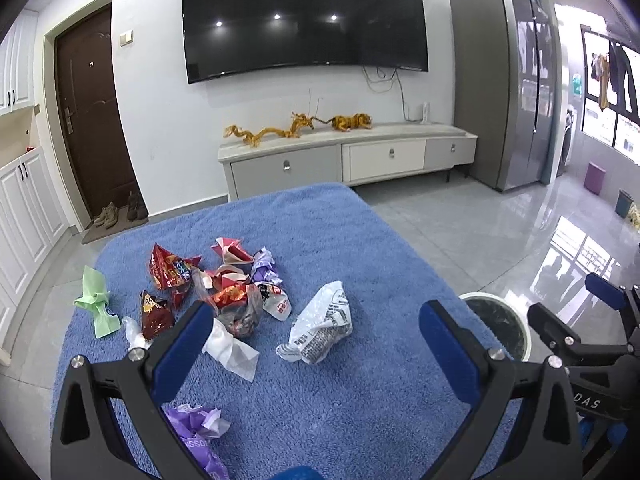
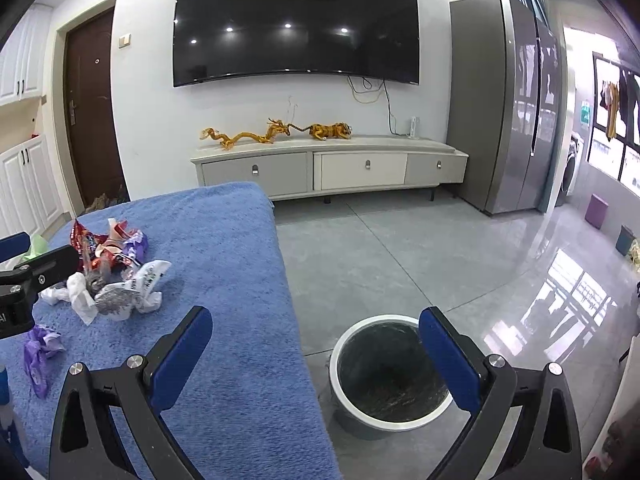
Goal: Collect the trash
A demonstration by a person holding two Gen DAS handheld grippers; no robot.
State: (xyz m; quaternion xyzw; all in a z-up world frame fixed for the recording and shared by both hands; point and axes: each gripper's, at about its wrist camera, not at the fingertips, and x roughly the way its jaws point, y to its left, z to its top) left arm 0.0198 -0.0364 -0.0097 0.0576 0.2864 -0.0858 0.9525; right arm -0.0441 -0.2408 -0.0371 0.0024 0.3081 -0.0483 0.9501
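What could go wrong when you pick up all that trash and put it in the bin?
The bin stands on the floor beside the table edge, so a dropped piece might miss it. The wrappers lie heaped together, so grabbing one could drag others off the blue towel. The thin white bag may slip from the open left tool.

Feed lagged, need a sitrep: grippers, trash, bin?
Left gripper and right gripper open, empty. Trash pile on blue cloth. Bin on floor beside table, unobstructed.
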